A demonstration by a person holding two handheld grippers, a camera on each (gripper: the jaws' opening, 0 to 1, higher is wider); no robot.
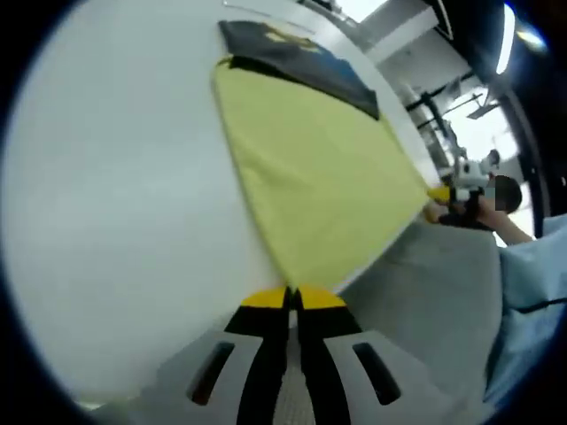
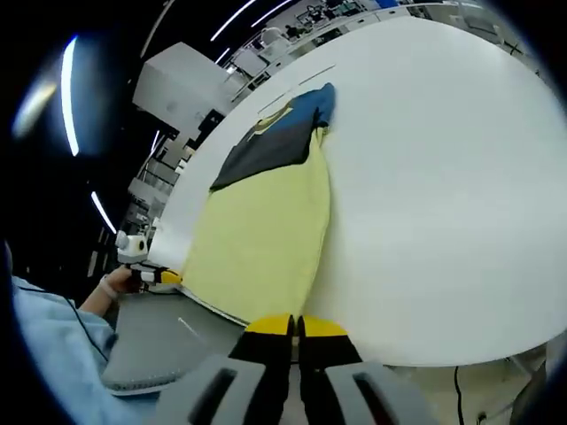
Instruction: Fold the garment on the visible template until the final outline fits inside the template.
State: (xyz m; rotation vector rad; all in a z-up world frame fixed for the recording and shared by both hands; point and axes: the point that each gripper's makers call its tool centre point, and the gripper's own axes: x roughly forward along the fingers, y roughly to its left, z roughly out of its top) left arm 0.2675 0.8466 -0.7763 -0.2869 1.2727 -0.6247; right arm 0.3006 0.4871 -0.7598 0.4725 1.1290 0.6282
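While the yellow garment [image 1: 310,177] lay spread flat on the white surface [image 1: 115,195], the left gripper [image 1: 292,299] sat at the garment's near corner with its yellow-tipped jaws pressed together; a corner of cloth seemed to be pinched between them, though the tips hid the contact itself. In the left gripper view, a dark, black-and-blue piece [image 1: 297,53] lay along the garment's far edge, touching it or slightly overlapping it. To the right of the garment, at its other near corner, the right gripper [image 1: 440,197] showed with its yellow tips against the cloth edge, held by a person's hand [image 1: 496,221] in a pale blue sleeve [image 1: 532,283]. A grey mat [image 1: 425,292] lay just beside the garment's near edge.

In the right gripper view, the left gripper [image 2: 164,277] appeared at the garment's [image 2: 261,230] left corner, with a hand [image 2: 111,288] behind it. The grey mat [image 2: 159,341] ran below that corner. The dark piece [image 2: 270,142] lay at the garment's far end. At the garment's near right corner the right gripper [image 2: 294,326] had its jaws closed together on the cloth edge, as far as could be seen. The white surface [image 2: 443,177] stretched away to the right of the garment.
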